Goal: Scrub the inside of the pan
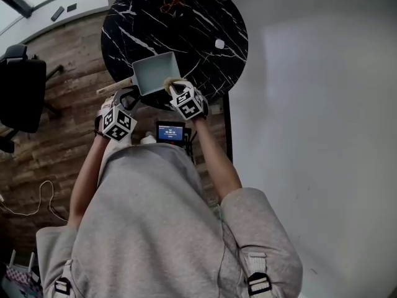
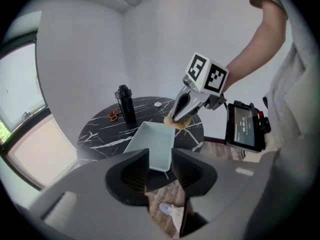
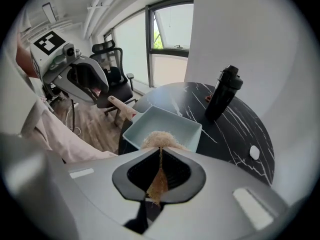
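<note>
A pale blue square pan (image 1: 155, 72) with a wooden handle (image 1: 113, 87) sits at the near edge of a round black marble table (image 1: 205, 17). My right gripper (image 1: 175, 88) is shut on a tan scrubbing pad (image 3: 159, 139), which hangs at the pan's near right corner (image 2: 176, 122). My left gripper (image 1: 128, 98) is beside the handle's end, just off the table edge. Its jaws stand apart, and only the pan (image 2: 152, 141) and the floor show through the gap. Whether the handle touches a jaw I cannot tell.
A black bottle (image 3: 223, 98) stands at the table's far side, with a small brown tangle (image 1: 172, 2) and a white disc (image 1: 219, 43) near it. A device with a lit screen (image 1: 170, 131) hangs at the person's chest. An office chair (image 1: 22, 95) stands left; a white wall rises right.
</note>
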Demonstrator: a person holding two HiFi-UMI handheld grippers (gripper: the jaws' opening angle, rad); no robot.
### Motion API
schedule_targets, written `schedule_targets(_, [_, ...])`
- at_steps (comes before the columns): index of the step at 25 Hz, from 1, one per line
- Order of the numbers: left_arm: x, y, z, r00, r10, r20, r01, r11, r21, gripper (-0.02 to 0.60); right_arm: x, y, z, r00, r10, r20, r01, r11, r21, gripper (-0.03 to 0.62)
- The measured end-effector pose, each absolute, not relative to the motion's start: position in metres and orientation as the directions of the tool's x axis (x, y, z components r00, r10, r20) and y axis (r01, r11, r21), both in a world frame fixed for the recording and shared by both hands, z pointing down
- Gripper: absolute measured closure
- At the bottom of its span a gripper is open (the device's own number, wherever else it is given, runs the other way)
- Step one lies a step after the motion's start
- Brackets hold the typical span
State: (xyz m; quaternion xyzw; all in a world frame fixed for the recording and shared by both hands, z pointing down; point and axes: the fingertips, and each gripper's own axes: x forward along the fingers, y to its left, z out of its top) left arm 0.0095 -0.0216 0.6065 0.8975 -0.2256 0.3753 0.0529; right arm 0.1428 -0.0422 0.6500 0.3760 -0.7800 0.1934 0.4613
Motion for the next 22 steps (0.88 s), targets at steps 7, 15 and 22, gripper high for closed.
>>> schedule_targets(7, [0.052,0.026,0.568,0.649,-0.444,0.617,-0.465,-0.874,-0.140,0.463,0.159,0.015,0.649,-0.365,-0.440,0.820,-0.767,0.642,0.003,0.565])
schedule_targets(15, [0.066,0.066,0.527,0.625,-0.572,0.532,-0.605,-0.785,-0.133,0.494,0.178,0.047,0.624,-0.437,-0.525,0.730,-0.786,0.618,-0.027,0.565])
schedule_targets(22, [0.064,0.093,0.500,0.592,-0.665,0.455,-0.703,-0.702,-0.113,0.508,0.179,0.070,0.591,-0.504,-0.594,0.627,-0.781,0.623,-0.039,0.565])
